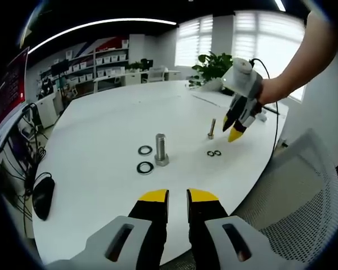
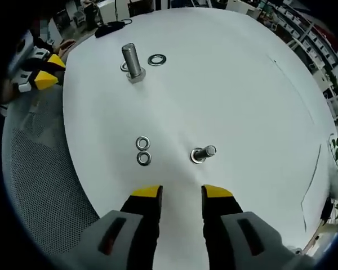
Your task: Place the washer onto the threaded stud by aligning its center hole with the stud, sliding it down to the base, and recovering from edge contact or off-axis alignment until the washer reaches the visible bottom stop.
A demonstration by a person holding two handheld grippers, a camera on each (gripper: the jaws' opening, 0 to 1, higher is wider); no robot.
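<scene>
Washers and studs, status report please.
Both hand-held grippers open, empty. Small washers loose on table beside small stud. Nothing blocking.

White table (image 1: 101, 146), black mouse (image 1: 43, 196), potted plant (image 1: 213, 66), mesh chair (image 1: 296, 191)

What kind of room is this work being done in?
Probably an open office or lab workspace. The bolts and washers lie on a large white table; behind it stand shelves with storage bins, more desks and chairs, a potted plant and windows with blinds. A mesh office chair stands at the table's edge.
</scene>
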